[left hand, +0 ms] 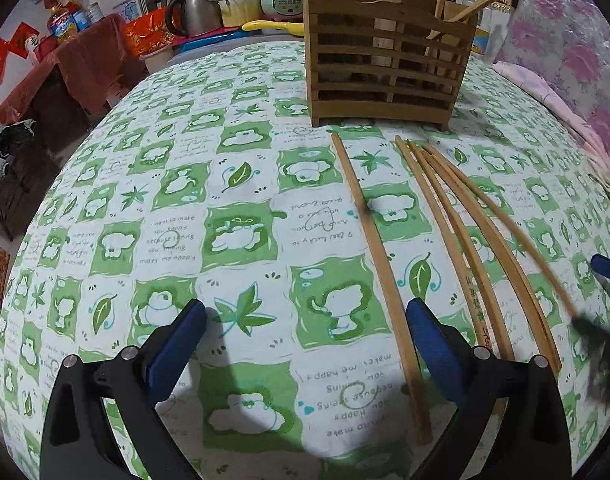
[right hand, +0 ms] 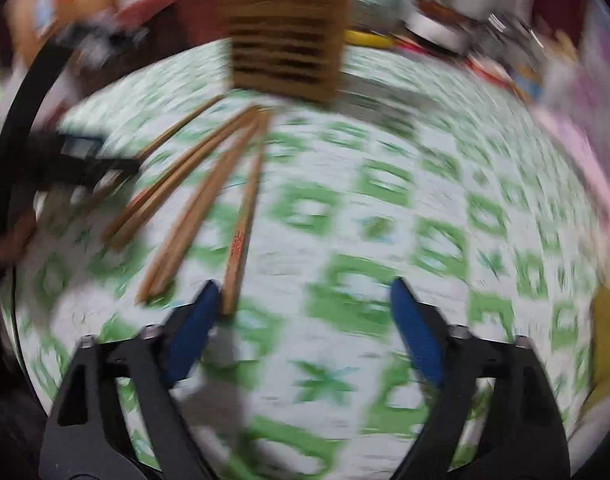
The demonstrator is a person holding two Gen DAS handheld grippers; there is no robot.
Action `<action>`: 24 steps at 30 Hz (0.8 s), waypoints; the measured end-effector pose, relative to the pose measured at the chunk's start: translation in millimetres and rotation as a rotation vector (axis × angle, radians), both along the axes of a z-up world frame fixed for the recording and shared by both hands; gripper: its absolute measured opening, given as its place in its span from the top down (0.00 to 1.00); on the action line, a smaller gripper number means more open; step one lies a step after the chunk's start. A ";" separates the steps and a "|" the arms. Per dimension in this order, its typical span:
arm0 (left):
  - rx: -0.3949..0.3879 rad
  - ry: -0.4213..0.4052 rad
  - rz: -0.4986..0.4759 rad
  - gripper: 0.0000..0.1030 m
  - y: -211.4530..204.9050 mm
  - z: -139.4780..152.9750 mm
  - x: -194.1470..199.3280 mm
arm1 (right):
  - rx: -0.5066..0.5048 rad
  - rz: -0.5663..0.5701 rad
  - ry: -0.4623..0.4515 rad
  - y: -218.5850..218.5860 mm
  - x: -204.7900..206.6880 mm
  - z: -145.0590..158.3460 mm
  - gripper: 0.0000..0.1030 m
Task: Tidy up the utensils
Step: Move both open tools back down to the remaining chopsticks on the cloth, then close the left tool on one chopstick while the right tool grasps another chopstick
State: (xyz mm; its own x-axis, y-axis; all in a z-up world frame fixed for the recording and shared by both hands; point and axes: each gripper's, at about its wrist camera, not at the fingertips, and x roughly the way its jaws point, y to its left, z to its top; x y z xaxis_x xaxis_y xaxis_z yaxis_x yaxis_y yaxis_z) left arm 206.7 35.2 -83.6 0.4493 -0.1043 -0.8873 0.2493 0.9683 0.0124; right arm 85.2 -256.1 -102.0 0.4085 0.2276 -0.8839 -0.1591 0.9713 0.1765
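**Chopsticks lying loose at 6 o'clock of the wooden utensil holder, both tongs released.**

You are holding the left gripper (left hand: 305,324) spread wide over the green-checked tablecloth (left hand: 233,208), grasping nothing; one chopstick (left hand: 381,280) is lying just inside its right pad, and the remaining chopsticks (left hand: 477,248) are fanning toward 5 o'clock. The wooden utensil holder (left hand: 389,76) is standing at 12 o'clock. Your right gripper (right hand: 305,300) is also gaping in a blurred view, a red-lettered chopstick (right hand: 239,256) ending beside its left pad, unclamped.
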 end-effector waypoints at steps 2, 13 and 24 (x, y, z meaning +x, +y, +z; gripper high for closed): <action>0.000 0.000 0.000 0.04 0.2 0.1 0.0 | 0.095 -0.049 -0.011 -17.5 -0.7 1.9 0.41; 0.021 0.005 0.022 0.05 -1.7 2.8 -10.2 | -0.061 0.129 -0.081 30.8 -16.6 9.7 0.47; 0.008 -0.058 -0.045 0.23 -16.0 13.6 -67.6 | -0.045 0.109 -0.055 25.5 -13.2 6.1 0.52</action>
State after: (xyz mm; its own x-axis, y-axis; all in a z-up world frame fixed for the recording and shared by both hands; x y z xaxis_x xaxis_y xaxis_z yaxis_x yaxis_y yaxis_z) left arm 139.1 19.2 -70.0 0.4953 -0.1186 -0.8606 0.2912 0.9560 0.0359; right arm 72.0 -230.6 -95.9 0.4318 0.2343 -0.8710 -0.2725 0.9544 0.1217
